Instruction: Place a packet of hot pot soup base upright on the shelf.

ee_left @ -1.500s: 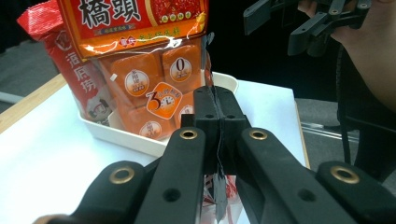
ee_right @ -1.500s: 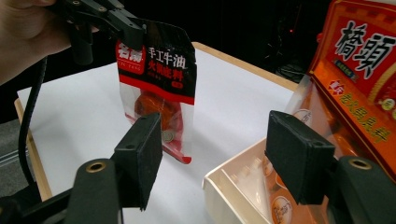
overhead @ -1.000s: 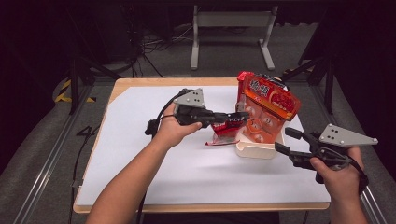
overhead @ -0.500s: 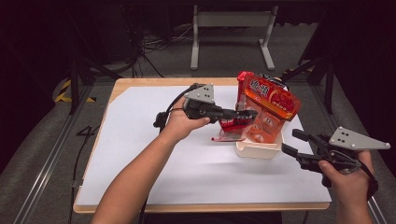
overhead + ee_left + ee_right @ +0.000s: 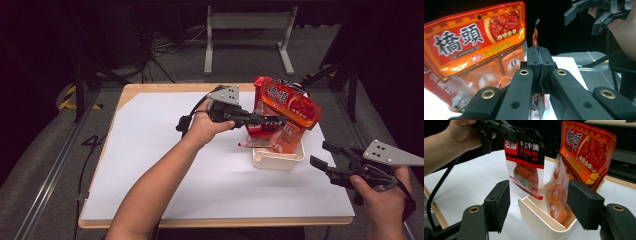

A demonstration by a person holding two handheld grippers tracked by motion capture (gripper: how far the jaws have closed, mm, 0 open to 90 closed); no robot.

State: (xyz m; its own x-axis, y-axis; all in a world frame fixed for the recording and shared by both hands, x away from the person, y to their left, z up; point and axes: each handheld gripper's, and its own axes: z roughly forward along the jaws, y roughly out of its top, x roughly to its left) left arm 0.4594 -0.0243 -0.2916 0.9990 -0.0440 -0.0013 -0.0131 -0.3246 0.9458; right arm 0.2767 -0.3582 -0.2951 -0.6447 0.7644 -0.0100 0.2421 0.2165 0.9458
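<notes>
A: Okay, high view first. Where's the pouch?

B: Left gripper (image 5: pixel 272 120) holds the dark red pouch (image 5: pixel 260 131) over the cream tray's (image 5: pixel 272 161) left rim, clear of the white mat (image 5: pixel 165 165). An orange bag (image 5: pixel 290 102) stands in the tray, leaning right behind the pouch. Right gripper (image 5: pixel 327 155) sits off the tray's right side, jaws apart, nothing between.

A: Left gripper view?

B: Jaws are pressed together on the pouch's (image 5: pixel 538 75) thin top edge. The orange bag (image 5: pixel 474 47) crowds the left side. The other gripper (image 5: pixel 584 17) is top right, well apart.

A: Right gripper view?

B: Its two pads (image 5: pixel 501 202) stand wide and empty, framing the tray (image 5: pixel 541 220). The pouch (image 5: pixel 525 157) hangs from the left gripper (image 5: pixel 511 132), lower corner just above the tray's near wall. The orange bag (image 5: pixel 584 157) stands inside, just beside the pouch; can't tell if they touch.
</notes>
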